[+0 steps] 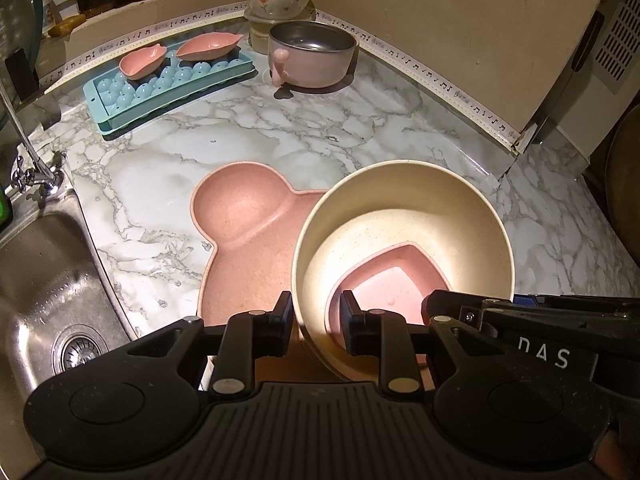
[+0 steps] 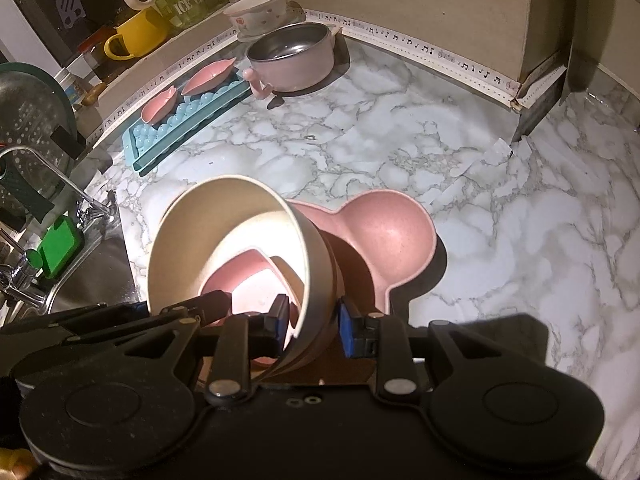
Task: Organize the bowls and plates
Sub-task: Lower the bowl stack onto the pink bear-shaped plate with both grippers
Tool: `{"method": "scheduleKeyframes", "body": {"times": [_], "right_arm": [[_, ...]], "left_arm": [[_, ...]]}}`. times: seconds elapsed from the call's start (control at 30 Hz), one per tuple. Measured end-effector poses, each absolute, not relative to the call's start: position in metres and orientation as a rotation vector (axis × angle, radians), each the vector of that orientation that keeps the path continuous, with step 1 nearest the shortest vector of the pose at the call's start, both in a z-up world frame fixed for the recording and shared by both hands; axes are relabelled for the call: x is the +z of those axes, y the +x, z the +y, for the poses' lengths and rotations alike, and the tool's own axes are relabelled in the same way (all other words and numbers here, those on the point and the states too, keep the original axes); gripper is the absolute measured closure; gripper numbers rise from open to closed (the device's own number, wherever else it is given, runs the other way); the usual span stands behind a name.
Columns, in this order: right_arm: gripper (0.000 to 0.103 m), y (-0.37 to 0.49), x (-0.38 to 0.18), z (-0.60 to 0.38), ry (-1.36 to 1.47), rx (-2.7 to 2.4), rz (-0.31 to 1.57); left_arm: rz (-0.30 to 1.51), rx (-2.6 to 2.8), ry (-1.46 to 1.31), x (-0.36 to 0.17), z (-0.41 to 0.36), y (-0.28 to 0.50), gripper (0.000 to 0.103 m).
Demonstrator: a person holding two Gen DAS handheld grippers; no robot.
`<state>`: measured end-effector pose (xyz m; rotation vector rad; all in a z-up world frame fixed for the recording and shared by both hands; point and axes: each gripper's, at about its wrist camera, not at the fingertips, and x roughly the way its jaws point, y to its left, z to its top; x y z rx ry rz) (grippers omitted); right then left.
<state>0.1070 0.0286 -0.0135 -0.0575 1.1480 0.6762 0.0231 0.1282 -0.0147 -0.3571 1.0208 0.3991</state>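
Left wrist view shows my left tongs (image 1: pixel 315 314) narrowed onto the near rim of the round cream plastic bowl (image 1: pixel 404 216), one finger outside the wall and one inside. A small pink dish with a pointed corner (image 1: pixel 384 280) sits nested in that bowl. The bowl is tilted, its mouth facing toward the sink side, above the pink bear-head-shaped divided plate (image 1: pixel 240 216) that lies flat on the marble-patterned surface (image 1: pixel 320 128).

From the right wrist camera, my right tongs (image 2: pixel 313 322) also pinch the cream bowl's (image 2: pixel 224 216) wall, one finger inside and a blue-padded one outside. The pink plate's (image 2: pixel 388 232) round ear lobe shows just behind the bowl.

Well apart, near the back wall, a pink steel-lined pot with a handle (image 1: pixel 312 56) stands beside a blue ice-ball tray (image 1: pixel 168 84) carrying two small pink leaf-shaped dishes (image 1: pixel 208 46). The steel sink (image 1: pixel 48 280) is at my left.
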Motion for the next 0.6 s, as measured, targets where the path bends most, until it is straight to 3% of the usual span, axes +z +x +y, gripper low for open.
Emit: {"method": "scheduleKeyframes", "body": {"times": [0.6], "right_arm": [[0.068, 0.0987, -0.0044, 0.026, -0.057, 0.702, 1.103]], "left_arm": [[0.99, 0.384, -0.341, -0.0094, 0.1275, 0.0168, 0.077]]}}
